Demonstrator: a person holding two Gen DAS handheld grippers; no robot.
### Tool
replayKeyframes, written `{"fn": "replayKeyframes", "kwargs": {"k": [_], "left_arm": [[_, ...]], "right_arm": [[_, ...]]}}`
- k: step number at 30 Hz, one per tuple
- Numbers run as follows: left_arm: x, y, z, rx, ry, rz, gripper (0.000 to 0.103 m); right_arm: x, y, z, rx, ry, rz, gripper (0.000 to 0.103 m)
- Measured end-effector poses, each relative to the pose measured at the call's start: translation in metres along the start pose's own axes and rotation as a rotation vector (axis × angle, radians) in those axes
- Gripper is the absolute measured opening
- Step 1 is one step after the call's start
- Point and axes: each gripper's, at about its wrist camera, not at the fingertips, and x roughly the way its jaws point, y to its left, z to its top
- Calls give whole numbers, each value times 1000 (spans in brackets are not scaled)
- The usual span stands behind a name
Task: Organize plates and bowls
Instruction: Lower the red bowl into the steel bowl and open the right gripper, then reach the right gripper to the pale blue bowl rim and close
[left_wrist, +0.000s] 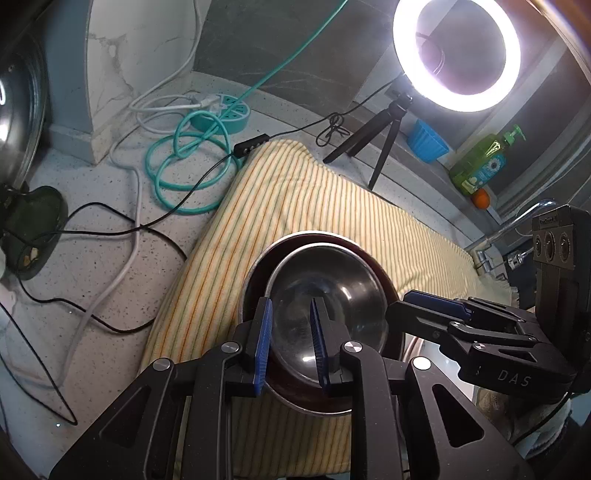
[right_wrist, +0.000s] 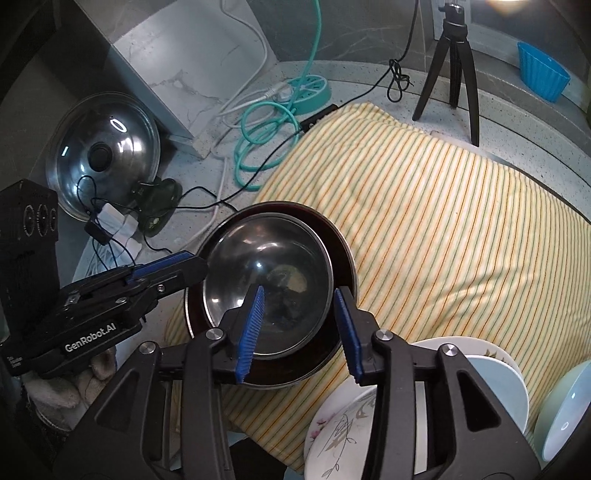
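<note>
A small steel bowl (left_wrist: 328, 291) (right_wrist: 266, 280) sits nested inside a larger dark steel bowl (left_wrist: 255, 273) (right_wrist: 343, 251) on a yellow striped cloth (left_wrist: 295, 199) (right_wrist: 443, 221). My left gripper (left_wrist: 291, 332) straddles the small bowl's near rim, one blue pad inside and one outside, with a gap on both sides. My right gripper (right_wrist: 301, 325) is open around the opposite rim, one pad inside the bowl. Each gripper shows in the other's view, the right one (left_wrist: 436, 306) and the left one (right_wrist: 173, 262). White floral plates (right_wrist: 343, 428) and a pale bowl (right_wrist: 565, 417) lie at the lower right.
Teal cable coils (left_wrist: 188, 162), a teal power strip (left_wrist: 225, 110), and black and white cords cross the speckled counter (left_wrist: 92, 258). A ring light (left_wrist: 456, 55) on a tripod (right_wrist: 454, 70), a blue cup (left_wrist: 428, 140), a soap bottle (left_wrist: 480, 158), a pot lid (right_wrist: 103, 151) and a tap (left_wrist: 506, 229) stand around.
</note>
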Motion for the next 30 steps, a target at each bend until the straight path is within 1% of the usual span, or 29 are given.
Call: {"fn": "replayKeyframes", "kwargs": {"k": [3, 5, 7, 11, 15, 16, 22, 30], "left_arm": [[-5, -5, 2, 5, -14, -7, 20], [-9, -10, 3, 14, -25, -16, 30], [-11, -19, 2, 31, -35, -19, 34], [-11, -42, 0, 81, -45, -34, 34], [-5, -68, -2, 122, -35, -79, 34], [-3, -74, -3, 135, -30, -89, 34], [15, -118, -12, 226, 21, -142, 34], [43, -175, -28, 322, 102, -202, 34]], "right_arm": [[-12, -4, -2, 15, -19, 8, 42], [-23, -7, -6, 15, -39, -4, 45], [-35, -11, -10, 12, -64, -27, 53], [-66, -28, -24, 27, -117, -68, 58], [-97, -58, -42, 97, -160, -109, 71], [-106, -68, -47, 121, -171, -124, 73], [-145, -124, -78, 238, -205, -218, 76], [-179, -199, -123, 419, -238, -333, 76]]}}
